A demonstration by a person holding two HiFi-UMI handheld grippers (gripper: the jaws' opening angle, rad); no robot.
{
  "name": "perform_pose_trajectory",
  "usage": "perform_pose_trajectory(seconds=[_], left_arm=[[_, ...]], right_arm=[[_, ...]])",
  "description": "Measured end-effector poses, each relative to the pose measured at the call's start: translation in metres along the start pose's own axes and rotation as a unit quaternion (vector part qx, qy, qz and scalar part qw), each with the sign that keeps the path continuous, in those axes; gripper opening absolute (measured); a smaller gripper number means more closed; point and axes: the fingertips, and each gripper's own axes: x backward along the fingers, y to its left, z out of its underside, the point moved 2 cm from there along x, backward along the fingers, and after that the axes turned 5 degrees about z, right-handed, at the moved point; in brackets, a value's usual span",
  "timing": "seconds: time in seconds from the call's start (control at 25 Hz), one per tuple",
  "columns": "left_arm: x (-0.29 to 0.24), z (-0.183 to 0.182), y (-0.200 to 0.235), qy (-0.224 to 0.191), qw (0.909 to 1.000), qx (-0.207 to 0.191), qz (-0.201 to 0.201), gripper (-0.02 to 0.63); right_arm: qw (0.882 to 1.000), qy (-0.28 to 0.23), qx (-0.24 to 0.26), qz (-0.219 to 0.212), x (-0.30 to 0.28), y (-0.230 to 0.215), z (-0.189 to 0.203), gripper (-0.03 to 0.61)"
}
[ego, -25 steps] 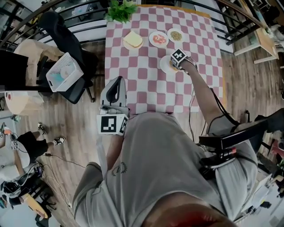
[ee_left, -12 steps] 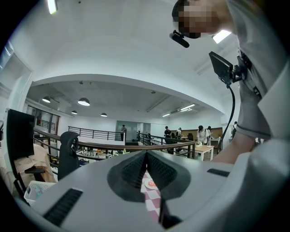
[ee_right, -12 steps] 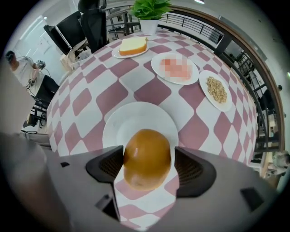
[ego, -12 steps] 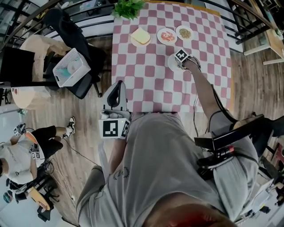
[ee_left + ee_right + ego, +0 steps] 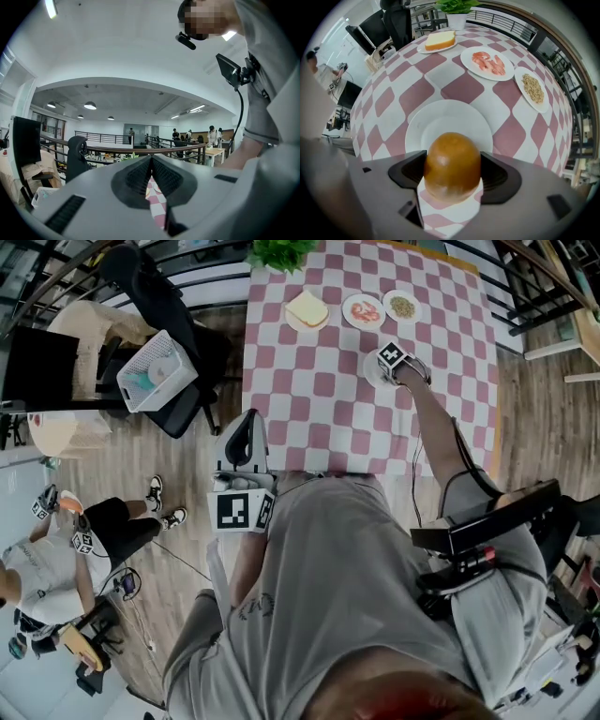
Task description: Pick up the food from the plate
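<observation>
A glossy brown bun (image 5: pixel 452 166) sits between the pads of my right gripper (image 5: pixel 452 174), touching both, while the jaws are opening. It hangs just over the near rim of an otherwise bare white plate (image 5: pixel 440 117). In the head view the right gripper (image 5: pixel 386 365) is over that plate (image 5: pixel 371 370) on the right half of the checked table (image 5: pixel 309 381). My left gripper (image 5: pixel 247 420) is held off the table's near edge with its jaws shut and nothing in them (image 5: pixel 151 171).
Further back on the table are a plate with a bread slice (image 5: pixel 438 41), a plate of ham (image 5: pixel 487 63) and a plate of grains (image 5: pixel 533 88), with a potted plant (image 5: pixel 457 7) behind. Left of the table stand a black chair (image 5: pixel 150 296) and a white basket (image 5: pixel 157 371).
The head view has shifted, so the table now lies a little higher and further right. The right gripper stays over the plate. A person at the lower left has come further into view.
</observation>
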Motion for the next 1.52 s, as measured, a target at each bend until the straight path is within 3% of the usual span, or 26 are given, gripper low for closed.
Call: perform_pose_trajectory(seconds=[0.96,1.2,1.52], left_arm=[[0.000,0.006,0.002,-0.003,0.9998,0.008,0.016,0.009],[-0.014,0.008,-0.009,-0.010,0.9988,0.011,0.046,0.009],[-0.049,0.004,-0.038,-0.022,0.9925,0.014,0.119,0.009]], right_arm=[[0.999,-0.023,-0.033,0.010,0.009,-0.001,0.008,0.347],[0.997,-0.045,-0.053,0.012,0.036,-0.014,0.015,0.347],[0.994,-0.064,-0.085,0.015,0.077,-0.036,0.048,0.347]])
